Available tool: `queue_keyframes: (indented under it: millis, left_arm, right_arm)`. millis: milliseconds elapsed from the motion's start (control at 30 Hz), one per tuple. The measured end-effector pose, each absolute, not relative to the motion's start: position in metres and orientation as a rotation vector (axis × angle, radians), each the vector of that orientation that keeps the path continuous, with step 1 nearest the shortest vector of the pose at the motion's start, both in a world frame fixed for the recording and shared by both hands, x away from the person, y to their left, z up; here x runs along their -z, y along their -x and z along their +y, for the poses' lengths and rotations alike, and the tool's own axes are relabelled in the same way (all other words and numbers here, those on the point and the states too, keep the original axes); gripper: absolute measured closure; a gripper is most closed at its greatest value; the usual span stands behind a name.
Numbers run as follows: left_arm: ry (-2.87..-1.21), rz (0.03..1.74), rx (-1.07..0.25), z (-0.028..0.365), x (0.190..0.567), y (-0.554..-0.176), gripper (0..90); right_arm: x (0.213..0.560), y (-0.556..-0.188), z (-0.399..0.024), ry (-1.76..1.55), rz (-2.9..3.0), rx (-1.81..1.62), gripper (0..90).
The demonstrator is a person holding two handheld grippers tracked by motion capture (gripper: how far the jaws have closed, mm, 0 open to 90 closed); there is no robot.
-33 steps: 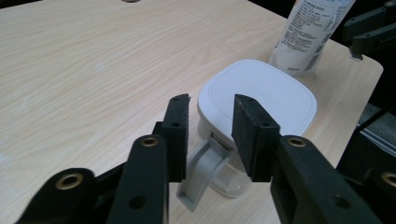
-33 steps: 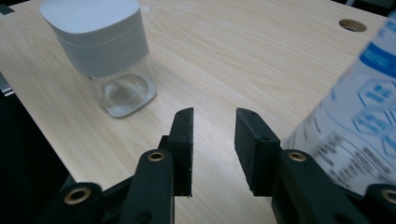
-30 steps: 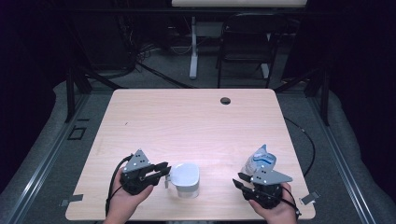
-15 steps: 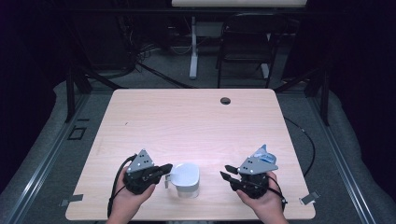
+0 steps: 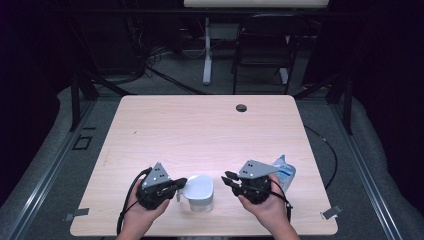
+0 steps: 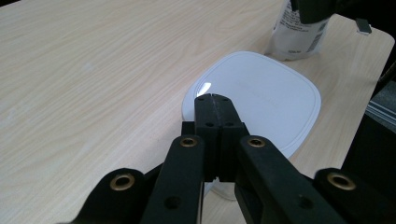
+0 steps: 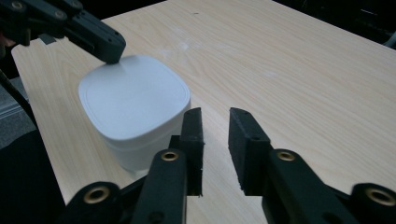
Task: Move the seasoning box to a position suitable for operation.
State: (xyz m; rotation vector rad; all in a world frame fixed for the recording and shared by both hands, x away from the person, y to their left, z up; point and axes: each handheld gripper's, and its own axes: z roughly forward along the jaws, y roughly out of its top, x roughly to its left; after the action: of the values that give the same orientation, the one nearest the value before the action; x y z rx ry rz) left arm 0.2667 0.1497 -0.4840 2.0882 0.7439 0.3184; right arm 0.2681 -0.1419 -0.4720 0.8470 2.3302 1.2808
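Left tongs clamped on the rim of the white rounded-square plastic lid; right tongs, narrowly parted and just closing, empty beside the container.

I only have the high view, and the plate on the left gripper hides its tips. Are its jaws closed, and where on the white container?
Observer: In the left gripper view, the left gripper has its jaws shut tight together, tips over the near rim of the lid of the white container.
Operator: Is it pinching the lid?
Observer: I cannot tell. The right gripper view shows its tip touching the lid's corner, with no tab visible.
Operator: And the right gripper?
Observer: The right gripper sits beside the container. Its jaws have just been closing but are apart, with nothing between them.
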Motion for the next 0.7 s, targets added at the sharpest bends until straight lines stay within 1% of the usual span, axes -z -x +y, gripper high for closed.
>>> queue_keyframes:
  millis: [100,233,267,300,333,367,400,700]
  left_arm:
    - [-2.082,0.742,-0.322,0.149,0.485,-0.266,90.0]
    - [-2.075,0.743,-0.318,0.150,0.485,-0.266,90.0]
    - [-2.076,0.742,-0.323,0.150,0.486,-0.266,90.0]
    - [-2.076,0.742,-0.323,0.150,0.486,-0.266,90.0]
    - [-2.074,0.744,-0.326,0.150,0.486,-0.265,90.0]
    - [-2.074,0.744,-0.326,0.150,0.486,-0.265,90.0]
    - [-2.066,0.748,-0.323,0.150,0.486,-0.265,90.0]
    - [-2.056,0.751,-0.321,0.151,0.487,-0.264,90.0]
  right_arm:
    - [0.467,-0.270,-0.138,-0.822,2.333,-1.296,79.2]
    - [0.469,-0.270,-0.136,-0.800,2.343,-1.326,81.4]
    - [0.473,-0.269,-0.134,-0.796,2.351,-1.320,84.8]
    - [0.473,-0.269,-0.134,-0.796,2.351,-1.320,84.8]
    - [0.476,-0.268,-0.131,-0.778,2.369,-1.277,87.5]
    - [0.476,-0.268,-0.131,-0.778,2.369,-1.277,87.5]
    - [0.479,-0.267,-0.129,-0.775,2.371,-1.250,90.0]
    - [0.496,-0.261,-0.131,-0.799,2.413,-1.254,90.0]
